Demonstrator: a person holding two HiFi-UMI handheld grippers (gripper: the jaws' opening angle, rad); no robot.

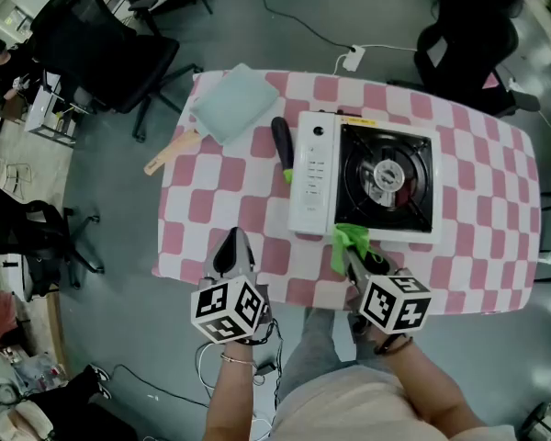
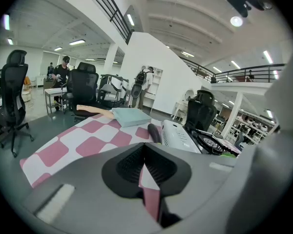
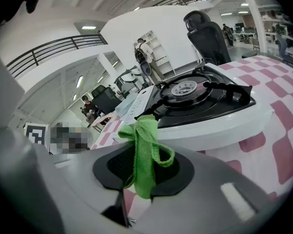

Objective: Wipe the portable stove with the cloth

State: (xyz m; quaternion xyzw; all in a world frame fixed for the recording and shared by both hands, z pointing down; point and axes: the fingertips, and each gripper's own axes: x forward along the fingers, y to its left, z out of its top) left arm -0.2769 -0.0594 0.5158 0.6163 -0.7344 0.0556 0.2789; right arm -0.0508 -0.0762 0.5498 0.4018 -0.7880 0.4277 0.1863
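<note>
Head view: the tabletop [image 1: 496,246] carries a pink-and-white check cover, with the portable stove [image 1: 367,177] on its right half, white control strip to the left of the black burner pan. My right tool [image 1: 356,257] sits at the stove's near edge and holds the green cloth [image 1: 349,242], which hangs bunched over the near rim where the control strip meets the pan. My left tool [image 1: 232,244] is over the near-left part of the tabletop, well apart from the stove. A dark-handled utensil [image 1: 283,145] lies just beside the stove's left side, and a pale teal board [image 1: 231,104] with a wooden handle [image 1: 170,152] lies at the far-left corner. Office chairs [image 1: 101,49] stand on the floor beyond. Left gripper view: left tool [image 2: 145,165] jaws are drawn together to a thin slit, nothing between them, only check cover showing through. The stove [image 2: 185,136], the utensil [image 2: 154,132] and the board [image 2: 131,116] lie ahead. Right gripper view: right tool [image 3: 144,172] jaws are clamped on the cloth [image 3: 145,150], a folded strip standing up between the pads with a loop to the right. Its top end is just before the stove's [image 3: 205,106] white front rim; I cannot tell whether it touches.
</note>
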